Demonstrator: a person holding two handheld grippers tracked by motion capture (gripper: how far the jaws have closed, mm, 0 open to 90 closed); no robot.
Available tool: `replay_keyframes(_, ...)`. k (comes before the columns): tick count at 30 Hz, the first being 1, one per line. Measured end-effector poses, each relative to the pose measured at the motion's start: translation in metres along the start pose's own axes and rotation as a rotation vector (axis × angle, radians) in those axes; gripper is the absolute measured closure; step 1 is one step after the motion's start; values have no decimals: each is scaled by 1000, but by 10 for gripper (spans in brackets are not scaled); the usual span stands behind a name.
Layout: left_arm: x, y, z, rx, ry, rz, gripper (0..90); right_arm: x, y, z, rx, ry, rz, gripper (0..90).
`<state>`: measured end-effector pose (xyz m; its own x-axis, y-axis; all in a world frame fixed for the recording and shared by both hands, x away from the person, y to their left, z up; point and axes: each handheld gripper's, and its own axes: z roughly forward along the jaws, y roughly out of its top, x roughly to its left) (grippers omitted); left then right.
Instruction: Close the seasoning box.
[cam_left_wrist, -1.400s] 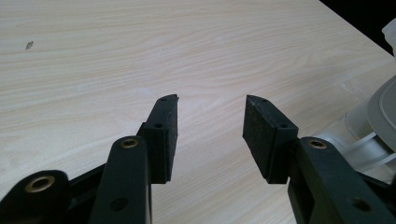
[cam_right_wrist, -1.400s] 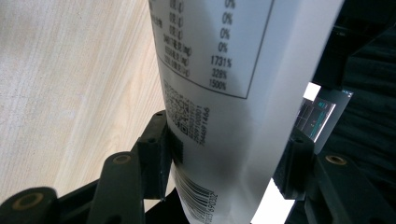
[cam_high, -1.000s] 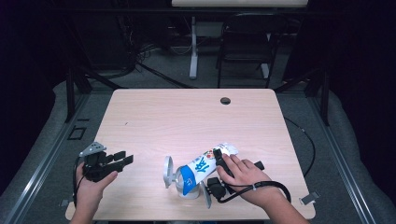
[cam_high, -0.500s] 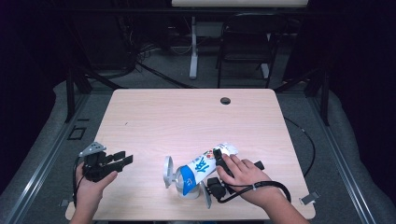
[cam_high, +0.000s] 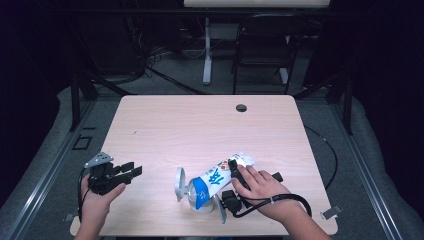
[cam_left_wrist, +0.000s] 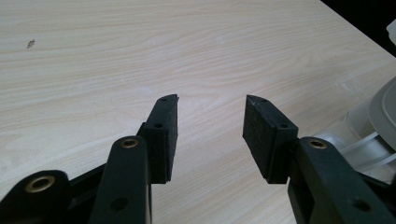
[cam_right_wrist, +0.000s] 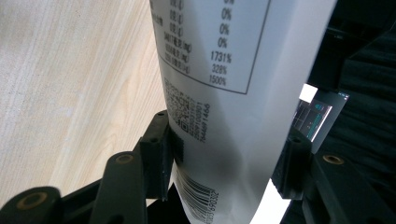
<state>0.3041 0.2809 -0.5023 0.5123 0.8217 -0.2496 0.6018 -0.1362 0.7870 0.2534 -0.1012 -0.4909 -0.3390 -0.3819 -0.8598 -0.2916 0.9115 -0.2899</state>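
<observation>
A white and blue pouch (cam_high: 216, 178) lies tilted near the table's front edge, its blue end over a clear container (cam_high: 202, 204) with a round grey lid (cam_high: 179, 184) standing open beside it. My right gripper (cam_high: 234, 170) is shut on the pouch's white end, with a hand over it. In the right gripper view the pouch (cam_right_wrist: 219, 93) shows a printed label and barcode, pinched between the jaws of the right gripper (cam_right_wrist: 224, 163). My left gripper (cam_high: 131, 171) is held at the front left, open and holding nothing. The left gripper (cam_left_wrist: 210, 135) hovers over bare wood, with the container (cam_left_wrist: 373, 121) at the right edge.
The light wooden table (cam_high: 200, 125) has a dark round cable hole (cam_high: 241, 108) near its far edge. A black cable (cam_high: 280, 200) loops by the right wrist. A chair and stand legs sit on the floor beyond the table.
</observation>
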Motion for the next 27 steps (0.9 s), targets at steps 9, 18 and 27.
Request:
replay_keyframes(9, 0, 0, 0, 0, 0, -1, 553, 0, 0, 0, -1, -1, -1, 491)
replay_keyframes(18, 0, 0, 1, 3, -1, -3, 554, 0, 0, 0, -1, -4, -7, 493)
replay_keyframes(27, 0, -1, 1, 6, 0, -3, 554, 0, 0, -1, -3, -8, -9, 497)
